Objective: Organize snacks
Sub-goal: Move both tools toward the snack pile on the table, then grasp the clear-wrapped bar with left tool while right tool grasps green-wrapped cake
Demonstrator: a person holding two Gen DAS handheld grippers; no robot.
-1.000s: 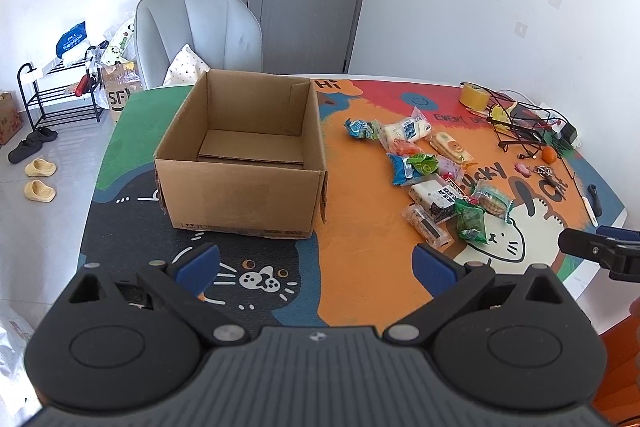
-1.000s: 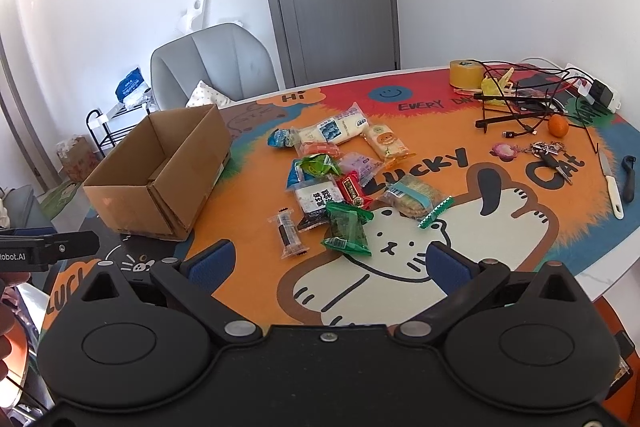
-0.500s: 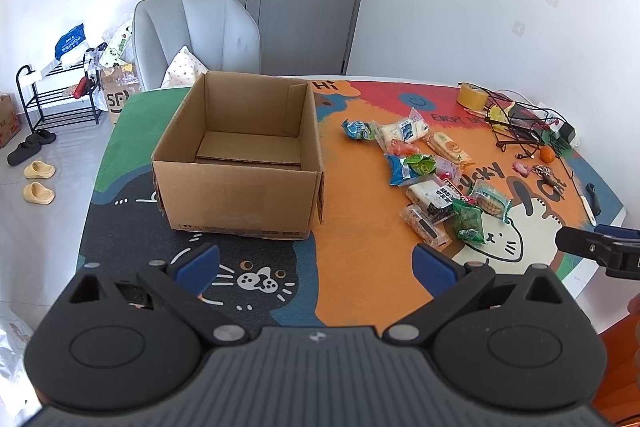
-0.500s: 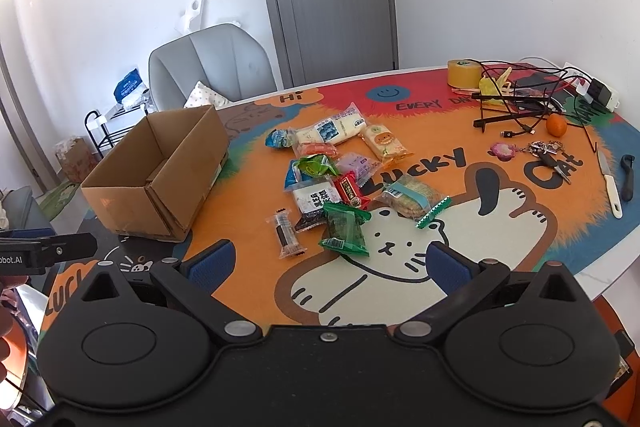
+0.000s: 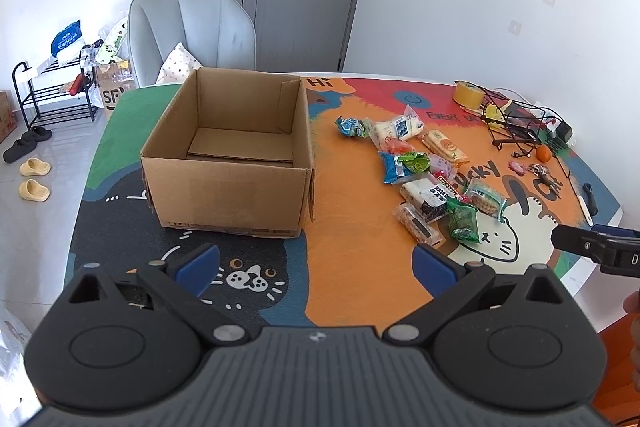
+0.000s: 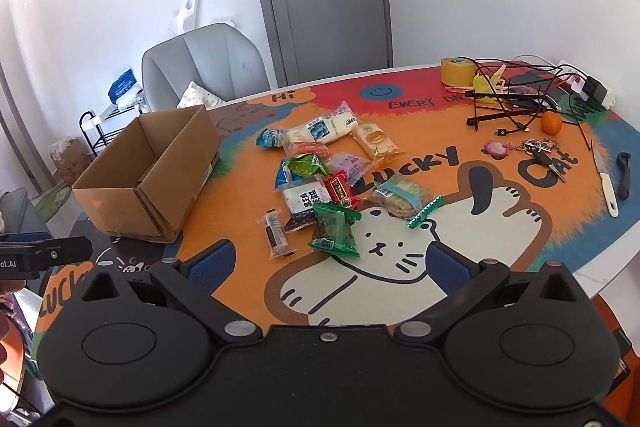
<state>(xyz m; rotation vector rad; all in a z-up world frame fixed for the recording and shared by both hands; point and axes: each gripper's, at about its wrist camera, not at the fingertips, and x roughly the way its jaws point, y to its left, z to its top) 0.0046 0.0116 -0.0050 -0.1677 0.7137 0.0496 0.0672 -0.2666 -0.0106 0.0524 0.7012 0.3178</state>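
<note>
An open, empty cardboard box (image 5: 228, 163) stands on the left of the colourful table mat; it also shows in the right wrist view (image 6: 148, 175). Several wrapped snacks lie in a loose pile to its right, among them a green packet (image 6: 334, 231), a dark bar (image 6: 276, 233), a white bun packet (image 6: 324, 129) and a cracker pack (image 6: 404, 197); the pile also shows in the left wrist view (image 5: 424, 171). My left gripper (image 5: 316, 263) is open and empty, in front of the box. My right gripper (image 6: 328, 259) is open and empty, just short of the green packet.
A tape roll (image 6: 456, 71), tangled cables (image 6: 516, 95), an orange (image 6: 551, 123), keys (image 6: 540, 151) and a knife (image 6: 606, 183) lie at the table's right. A grey chair (image 5: 192, 31) stands behind the box. A shoe rack (image 5: 52, 87) stands on the floor at left.
Both views have shifted only slightly, with the table contents drifting a little. Nothing has been taken hold of, and both grippers stay open.
</note>
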